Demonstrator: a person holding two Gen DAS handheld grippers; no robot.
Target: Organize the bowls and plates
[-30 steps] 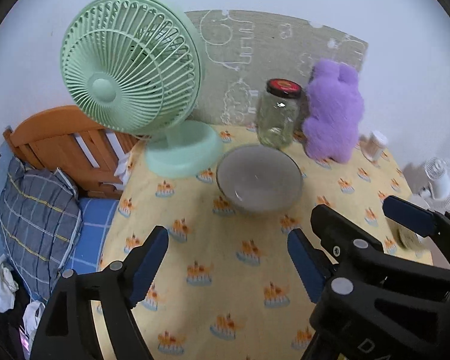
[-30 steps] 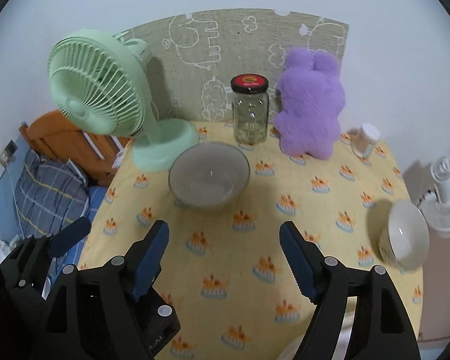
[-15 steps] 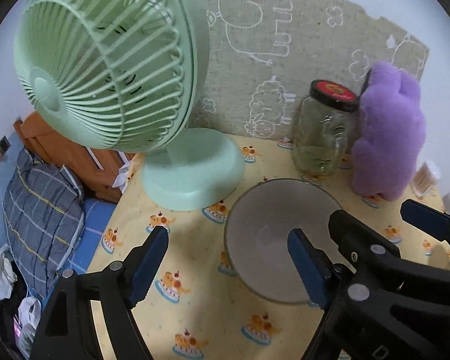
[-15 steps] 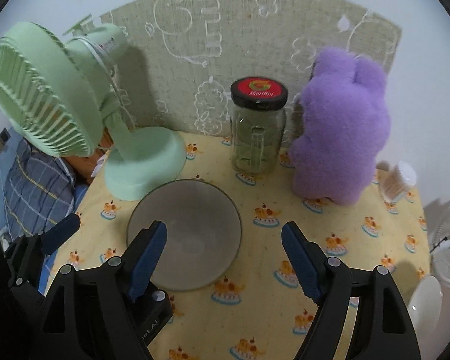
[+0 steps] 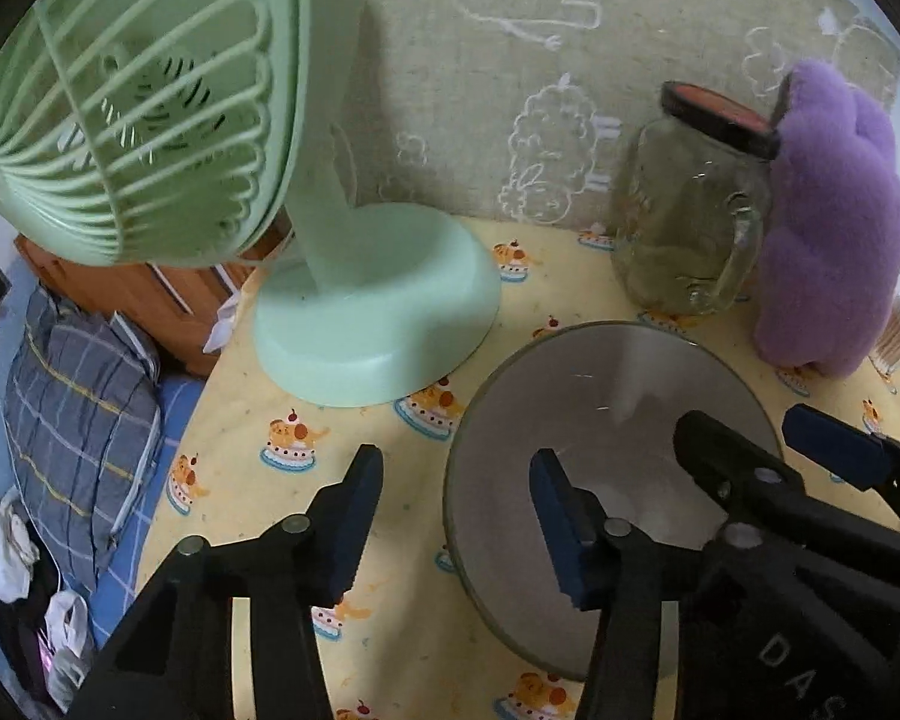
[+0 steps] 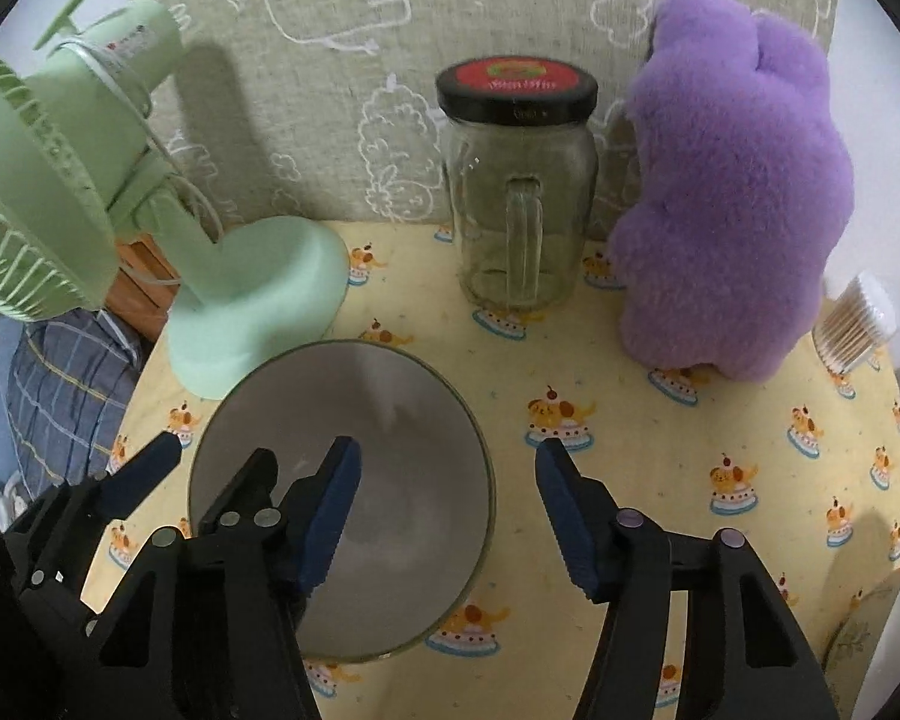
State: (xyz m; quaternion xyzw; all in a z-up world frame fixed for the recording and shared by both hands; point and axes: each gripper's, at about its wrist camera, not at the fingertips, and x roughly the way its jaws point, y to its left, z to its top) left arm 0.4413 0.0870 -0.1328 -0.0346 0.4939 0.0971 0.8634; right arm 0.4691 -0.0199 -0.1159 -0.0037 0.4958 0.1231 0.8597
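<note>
A grey bowl [image 5: 618, 420] stands on the yellow patterned tablecloth [image 5: 258, 396]; it also shows in the right wrist view [image 6: 390, 432]. My left gripper [image 5: 456, 516] is open and straddles the bowl's left rim, with one finger outside and one finger inside. My right gripper [image 6: 447, 510] is open and straddles the bowl's right rim, with its left finger inside and its right finger over the cloth. Both are empty. A white bowl's edge [image 6: 894, 606] shows at the far right.
A green desk fan [image 5: 210, 138] stands left of the bowl. A glass jar with a red lid [image 6: 519, 180] and a purple plush toy [image 6: 732, 198] stand behind it against a fabric backdrop. A cotton swab container [image 6: 852, 324] stands at the right. A bed lies beyond the table's left edge.
Both grippers have moved forward and down to the grey bowl, and each now straddles a side of its rim. The left gripper's jaws have narrowed a little. The bowl has not moved.
</note>
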